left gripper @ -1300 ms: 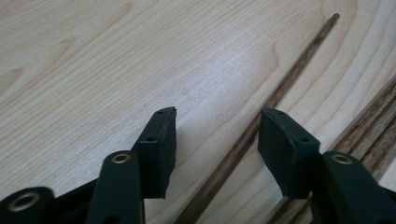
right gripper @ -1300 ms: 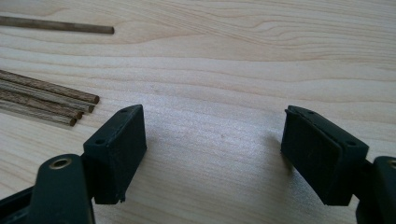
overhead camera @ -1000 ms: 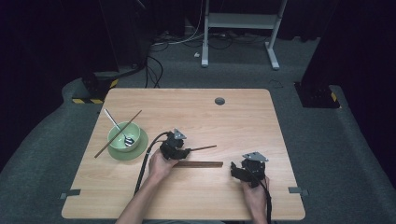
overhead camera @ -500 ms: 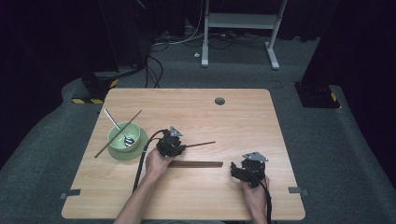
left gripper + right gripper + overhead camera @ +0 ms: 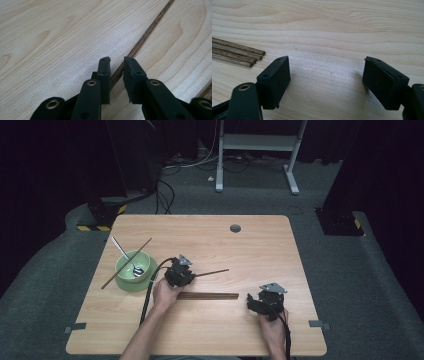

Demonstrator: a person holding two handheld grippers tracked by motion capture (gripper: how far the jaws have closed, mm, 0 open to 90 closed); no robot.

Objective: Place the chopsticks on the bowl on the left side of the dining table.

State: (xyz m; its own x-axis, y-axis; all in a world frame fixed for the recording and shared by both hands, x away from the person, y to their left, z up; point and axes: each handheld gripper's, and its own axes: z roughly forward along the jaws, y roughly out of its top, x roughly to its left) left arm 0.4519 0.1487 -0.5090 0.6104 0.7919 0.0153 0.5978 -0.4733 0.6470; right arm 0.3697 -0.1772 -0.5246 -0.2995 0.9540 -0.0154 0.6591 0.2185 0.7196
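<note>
My left gripper [image 5: 189, 275] sits just right of the green bowl [image 5: 131, 276], over a single brown chopstick [image 5: 215, 271] that points right. In the left gripper view the chopstick [image 5: 147, 35] runs between the jaws of that gripper [image 5: 117, 60]. The jaws have just been closing and stand narrow, with a gap still showing beside the stick. A bundle of chopsticks [image 5: 207, 296] lies in front of that hand. My right gripper [image 5: 254, 304] rests right of the bundle, wide open over bare wood [image 5: 325, 62]. The bundle's ends [image 5: 249, 56] lie to its left.
The bowl holds a metal spoon [image 5: 125, 256], and another chopstick [image 5: 126, 263] leans across its rim. The wooden table [image 5: 260, 250] has a round cable hole [image 5: 235, 228] near its far edge. Dark floor, cables and a desk frame lie beyond.
The left hand has shifted slightly left toward the bowl. The single chopstick's right end has swung a little toward the far side. The right hand has stayed put.
</note>
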